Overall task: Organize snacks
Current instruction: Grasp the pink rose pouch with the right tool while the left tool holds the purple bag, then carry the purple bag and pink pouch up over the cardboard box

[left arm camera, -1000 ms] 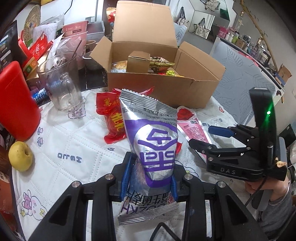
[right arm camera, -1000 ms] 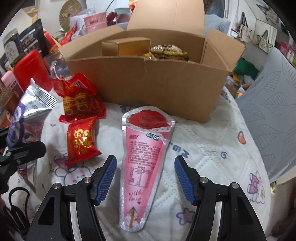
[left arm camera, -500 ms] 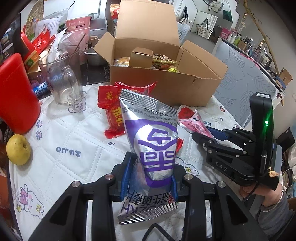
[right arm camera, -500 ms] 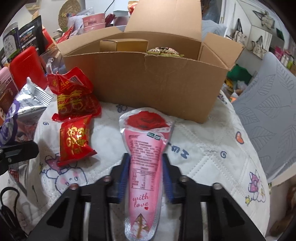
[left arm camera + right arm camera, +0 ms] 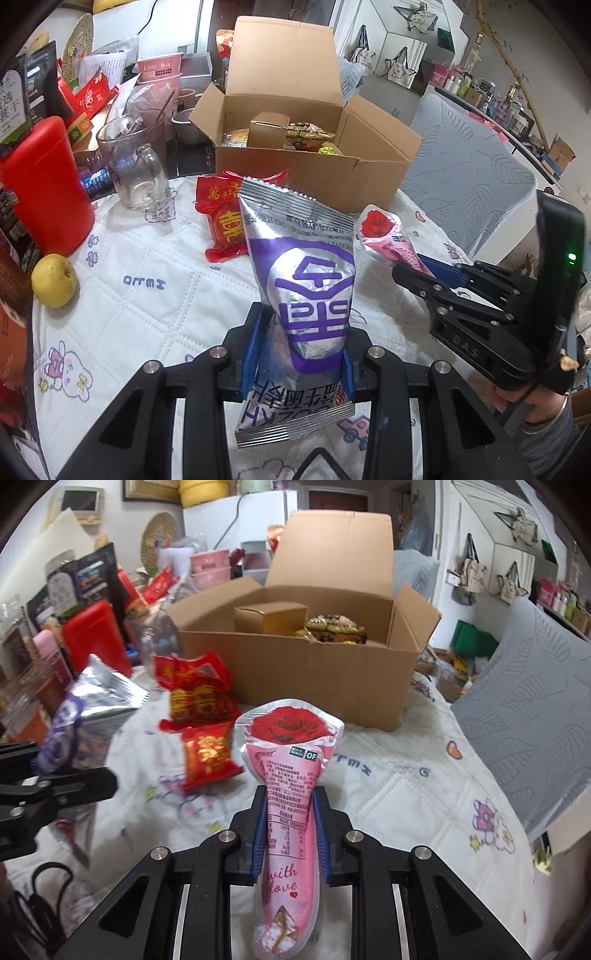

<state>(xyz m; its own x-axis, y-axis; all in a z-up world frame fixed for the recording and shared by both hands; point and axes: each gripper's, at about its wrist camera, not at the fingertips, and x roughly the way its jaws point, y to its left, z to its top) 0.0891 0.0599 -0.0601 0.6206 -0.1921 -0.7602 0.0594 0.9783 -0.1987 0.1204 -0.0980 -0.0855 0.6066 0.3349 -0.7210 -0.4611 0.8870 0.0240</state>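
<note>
1. between your two tools, on the quilted desk (image 5: 147, 258), lie two red packets (image 5: 201, 716), just in front of the open box (image 5: 303, 672).
2. your left tool (image 5: 301, 350) is clamped on the silver bag (image 5: 306, 280): its blue pads (image 5: 253, 343) press the lower part from both sides, and the bag stands upright with its top seam toward the box.
3. your right tool (image 5: 290, 830) grips the pink pouch (image 5: 291, 775) at its narrow middle. its jaws have just been closing, and the pouch sits pinched between them.
4. the rose end of the pouch points toward the box; the "with love" end hangs back between the tool's arms.
5. from the left view, the pouch (image 5: 384, 240) is off the desk, just right of the silver bag.
6. the box has its flaps up; inside you can see a small carton (image 5: 271, 618) and some gold-wrapped snacks (image 5: 336, 627) beside it.
7. to the left of the box stand a glass mug (image 5: 135, 166) and a red container (image 5: 40, 184); a yellow fruit (image 5: 53, 280) rests on the desk below them.
8. your right hand (image 5: 532, 402) shows at the edge of the left view, with a grey sleeve.
</note>
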